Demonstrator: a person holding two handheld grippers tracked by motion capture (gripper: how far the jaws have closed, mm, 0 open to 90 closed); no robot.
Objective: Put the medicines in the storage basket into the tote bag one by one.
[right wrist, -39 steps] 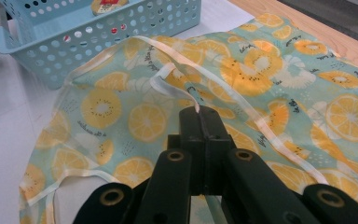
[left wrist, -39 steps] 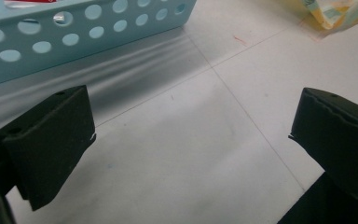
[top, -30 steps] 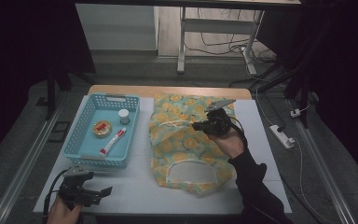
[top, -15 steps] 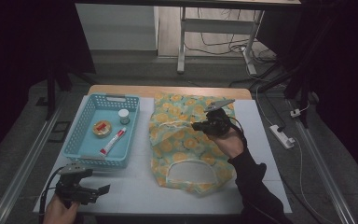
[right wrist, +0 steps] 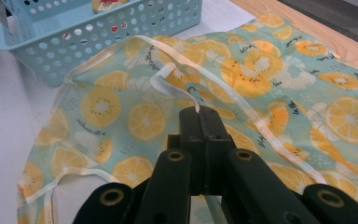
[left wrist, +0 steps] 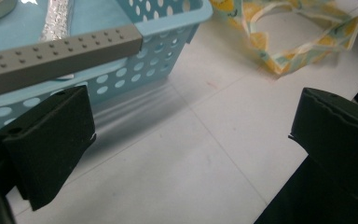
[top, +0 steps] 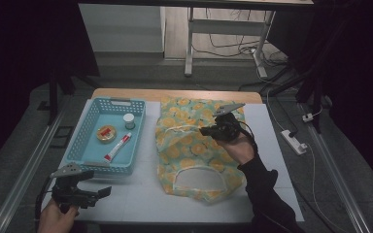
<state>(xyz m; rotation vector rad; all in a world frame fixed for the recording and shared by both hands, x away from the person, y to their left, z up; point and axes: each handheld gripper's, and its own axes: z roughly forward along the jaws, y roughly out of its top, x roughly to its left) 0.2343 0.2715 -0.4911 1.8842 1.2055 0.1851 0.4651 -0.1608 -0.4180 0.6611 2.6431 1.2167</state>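
Your left gripper hung with its jaws wide apart over the bare white table, nothing between them. You had the blue basket just beyond the left jaw, and the lemon-print cloth lay farther off at the upper right.

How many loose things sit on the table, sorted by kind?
Basket: 1
Fruit-print cloth bag: 1
Round tin: 1
Tube: 1
Small white jar: 1
Total: 5

Lemon-print teal cloth, light-blue basket
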